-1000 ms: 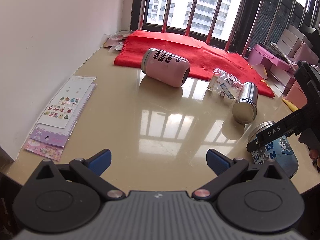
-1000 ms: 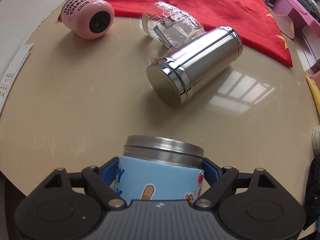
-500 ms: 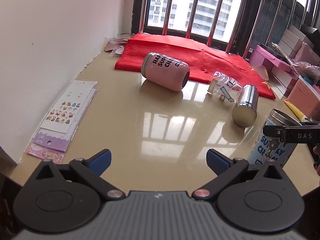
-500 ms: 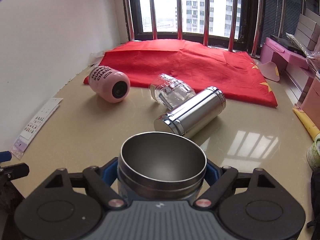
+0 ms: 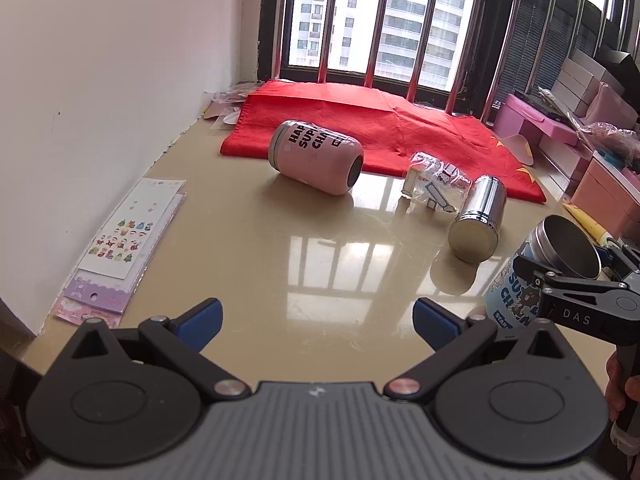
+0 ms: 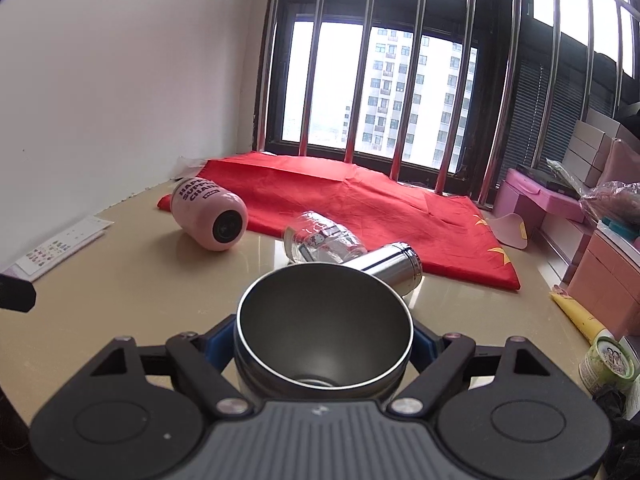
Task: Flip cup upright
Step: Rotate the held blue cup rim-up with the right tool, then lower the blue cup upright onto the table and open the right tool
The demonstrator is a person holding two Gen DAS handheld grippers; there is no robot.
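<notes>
My right gripper (image 6: 322, 344) is shut on a blue printed steel cup (image 6: 325, 340), its open mouth up and tilted towards the camera. In the left wrist view the same cup (image 5: 516, 292) stands near upright at the table's right edge, with the right gripper (image 5: 560, 276) around it. My left gripper (image 5: 316, 320) is open and empty above the near table edge. A pink cup (image 5: 316, 158), a clear glass (image 5: 434, 182) and a plain steel cup (image 5: 478, 220) lie on their sides further back.
A red cloth (image 5: 380, 120) covers the table's far side under the barred window. Sticker sheets (image 5: 128, 240) lie by the left wall. Pink boxes (image 5: 600, 184) stand at the right. A yellow tube (image 6: 576, 316) and a small green jar (image 6: 608, 364) sit at the right edge.
My right gripper has turned the blue cup from mouth-down to mouth-up and tipped it upright at the table's right edge. The left gripper has stayed open and hardly moved.
</notes>
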